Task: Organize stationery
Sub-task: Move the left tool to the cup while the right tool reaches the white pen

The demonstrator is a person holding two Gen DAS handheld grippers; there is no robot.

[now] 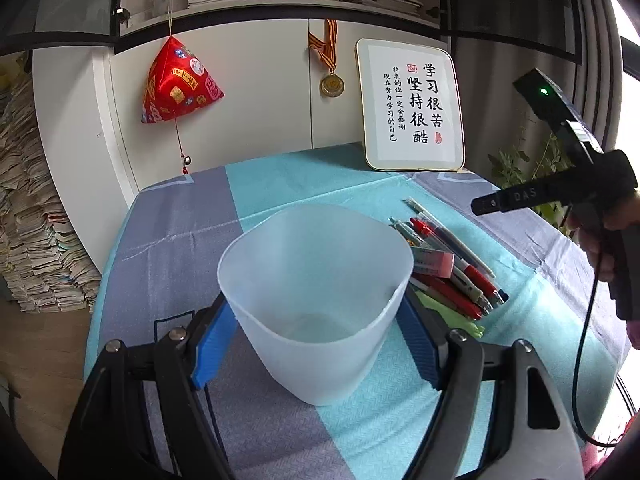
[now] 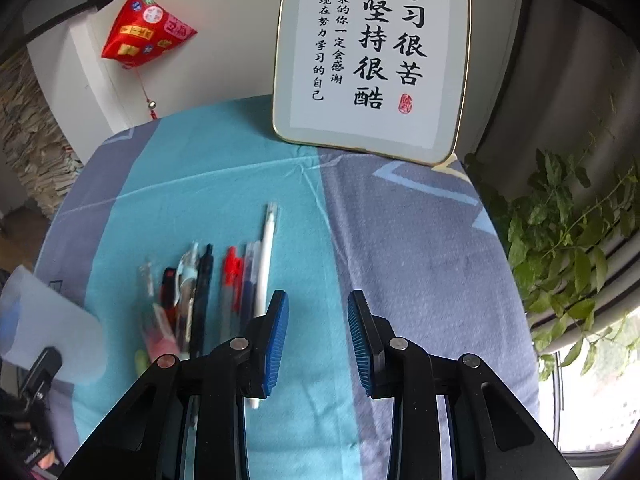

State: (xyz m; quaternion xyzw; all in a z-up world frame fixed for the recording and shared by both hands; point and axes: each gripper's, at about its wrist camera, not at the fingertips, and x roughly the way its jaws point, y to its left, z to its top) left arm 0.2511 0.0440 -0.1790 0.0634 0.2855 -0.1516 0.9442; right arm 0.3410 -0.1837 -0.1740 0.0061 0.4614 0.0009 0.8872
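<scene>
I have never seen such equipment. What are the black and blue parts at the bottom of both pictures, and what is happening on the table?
They are hand-held grippers, one in each of a person's hands, each carrying a camera that looks along its two fingers. The left gripper is shut on a translucent white plastic cup. The right gripper holds nothing; its blue pads stand apart above the blue and grey tablecloth. Beside it lies a row of pens and a pink eraser, not yet collected.

Left gripper (image 1: 316, 332) fingers clamped, right gripper (image 2: 318, 340) fingers apart, empty.
</scene>
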